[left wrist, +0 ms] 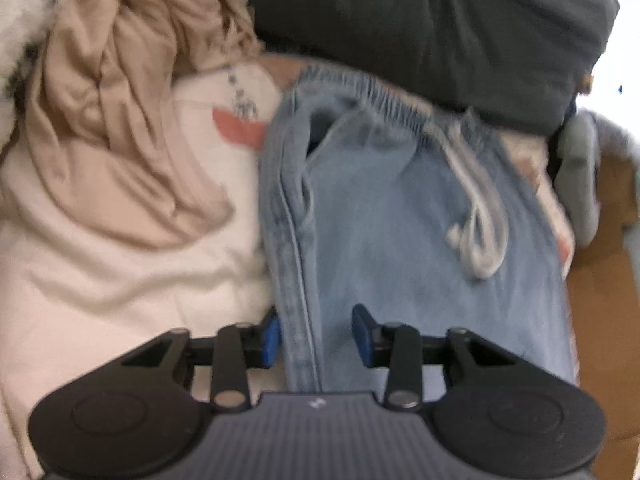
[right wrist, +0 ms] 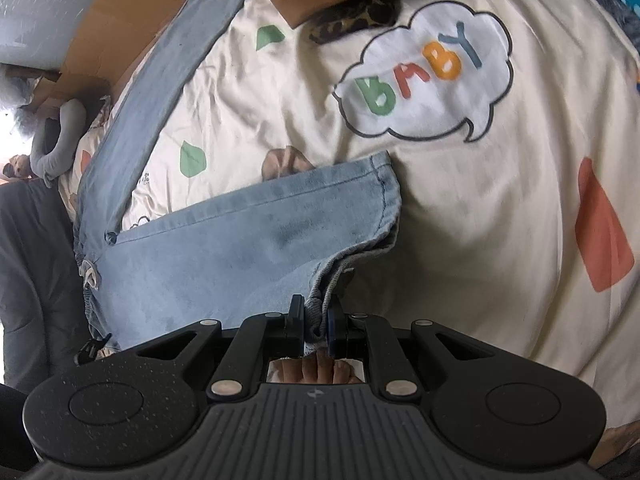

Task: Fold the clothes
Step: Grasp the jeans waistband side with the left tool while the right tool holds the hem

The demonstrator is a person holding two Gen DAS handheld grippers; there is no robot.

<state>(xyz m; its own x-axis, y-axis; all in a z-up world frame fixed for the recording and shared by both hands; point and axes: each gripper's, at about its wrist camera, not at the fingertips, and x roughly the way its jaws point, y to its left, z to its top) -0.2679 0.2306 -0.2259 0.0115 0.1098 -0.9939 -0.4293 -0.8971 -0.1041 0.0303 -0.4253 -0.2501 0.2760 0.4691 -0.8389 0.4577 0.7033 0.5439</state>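
The right gripper (right wrist: 314, 322) pinches the jeans (right wrist: 224, 248) hem; the left gripper (left wrist: 316, 336), half open, straddles the side seam unclamped, so it may slip.

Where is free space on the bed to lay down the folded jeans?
Free: the cream sheet right of the jeans, below the BABY bubble. Crowded: beige garment and dark grey cloth beside the waistband.

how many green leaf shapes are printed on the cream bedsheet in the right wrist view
2. One green leaf print sits near the top beside the light blue denim trouser leg; the other green leaf print lies lower, left of centre. The denim may hide more.
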